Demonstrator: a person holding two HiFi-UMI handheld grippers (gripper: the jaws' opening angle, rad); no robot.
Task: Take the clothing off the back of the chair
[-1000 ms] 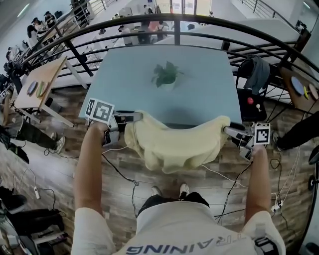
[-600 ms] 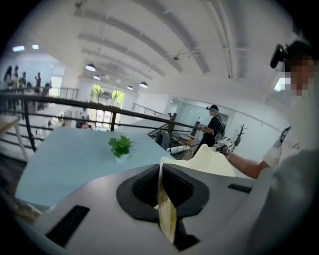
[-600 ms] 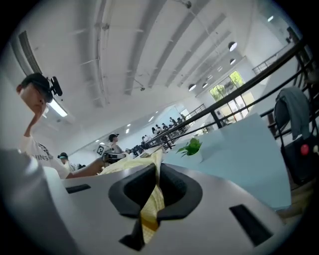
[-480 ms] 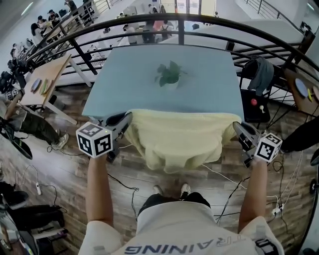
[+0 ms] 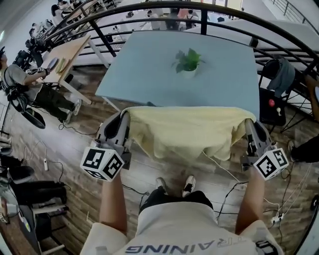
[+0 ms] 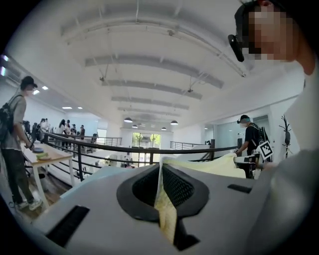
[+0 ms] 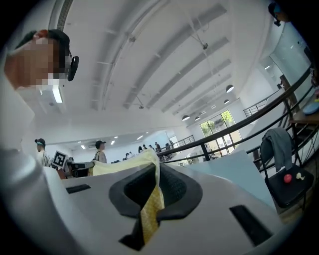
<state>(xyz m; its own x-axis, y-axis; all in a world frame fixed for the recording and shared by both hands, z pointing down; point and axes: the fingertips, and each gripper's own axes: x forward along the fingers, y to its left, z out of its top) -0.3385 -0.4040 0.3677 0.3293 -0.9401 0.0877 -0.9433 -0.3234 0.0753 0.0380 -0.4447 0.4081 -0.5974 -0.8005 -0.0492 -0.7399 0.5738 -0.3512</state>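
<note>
A pale yellow garment [image 5: 187, 130] hangs spread out between my two grippers, above the wood floor and the person's shoes. My left gripper [image 5: 124, 118] is shut on its left top corner, and in the left gripper view the yellow cloth [image 6: 167, 216] is pinched between the black pads of that gripper [image 6: 160, 172]. My right gripper [image 5: 247, 124] is shut on the right top corner; in the right gripper view a fold of the cloth [image 7: 148, 211] runs through the closed jaws of that gripper [image 7: 155, 174]. No chair shows under the garment.
A light blue table [image 5: 149, 64] with a small potted plant [image 5: 188, 61] stands just beyond the garment. A black railing [image 5: 199, 10] curves behind it. A chair with a grey garment [image 5: 280, 77] is at the right, a wooden table [image 5: 65, 52] and people at the left. Cables lie on the floor.
Both grippers have closed on the garment's corners, risen and turned. The cloth, bunched in a drooping lump before, is now pulled out wide and held higher.
</note>
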